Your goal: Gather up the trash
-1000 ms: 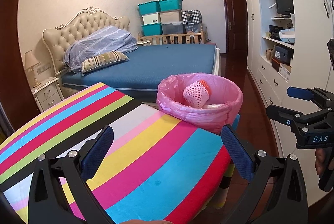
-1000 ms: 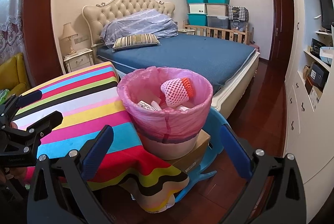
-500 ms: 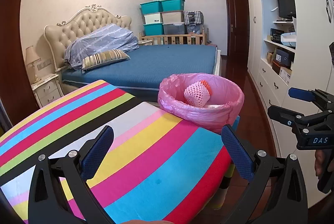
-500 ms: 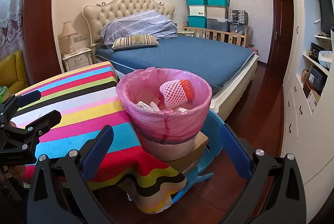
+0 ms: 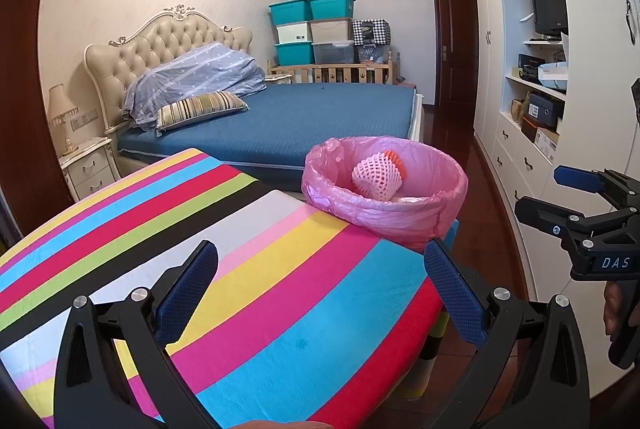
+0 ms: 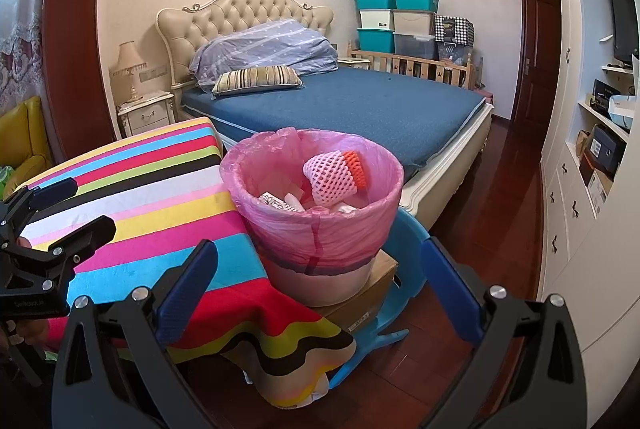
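A bin lined with a pink bag [image 6: 316, 233] stands on a cardboard box at the table's right end; it also shows in the left wrist view [image 5: 404, 221]. A pink foam fruit net with an orange end [image 6: 332, 179] [image 5: 378, 175] and some paper scraps [image 6: 280, 201] lie in it. My left gripper [image 5: 320, 289] is open and empty above the striped tablecloth [image 5: 200, 229]. My right gripper [image 6: 320, 289] is open and empty just in front of the bin. Each gripper shows in the other's view, the right one [image 5: 560, 193] and the left one [image 6: 68, 209].
A blue plastic stool [image 6: 404, 269] and a cardboard box [image 6: 372, 293] sit under the bin. A bed with a blue cover [image 6: 360, 109] lies behind. White cabinets and shelves [image 6: 580, 169] line the right wall over dark wooden floor [image 6: 500, 209]. A nightstand with lamp [image 6: 148, 109] stands at left.
Both grippers have shifted only slightly, staying open and empty. The bin and its contents have not moved.
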Available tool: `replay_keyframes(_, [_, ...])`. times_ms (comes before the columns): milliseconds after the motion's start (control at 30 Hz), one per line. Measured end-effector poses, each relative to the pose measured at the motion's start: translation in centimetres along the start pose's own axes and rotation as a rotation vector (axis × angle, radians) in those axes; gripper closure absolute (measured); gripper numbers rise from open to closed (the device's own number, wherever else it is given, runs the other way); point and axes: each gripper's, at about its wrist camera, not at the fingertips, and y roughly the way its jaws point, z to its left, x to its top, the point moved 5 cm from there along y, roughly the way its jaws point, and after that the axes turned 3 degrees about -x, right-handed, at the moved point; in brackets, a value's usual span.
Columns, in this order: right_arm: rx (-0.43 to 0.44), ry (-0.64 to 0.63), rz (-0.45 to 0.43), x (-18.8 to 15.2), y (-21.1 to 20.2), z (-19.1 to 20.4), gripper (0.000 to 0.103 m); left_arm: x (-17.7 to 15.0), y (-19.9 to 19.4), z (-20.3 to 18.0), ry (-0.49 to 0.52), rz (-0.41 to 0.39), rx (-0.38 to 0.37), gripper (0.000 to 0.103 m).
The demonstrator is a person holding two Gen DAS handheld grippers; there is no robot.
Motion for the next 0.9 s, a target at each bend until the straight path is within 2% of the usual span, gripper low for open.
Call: replay_keyframes(900, [-0.001, 0.007, 0.001, -0.33, 0.14, 0.09, 0.005, -0.62, 0.32, 0.09, -0.004, 0.001, -0.003, 0.007])
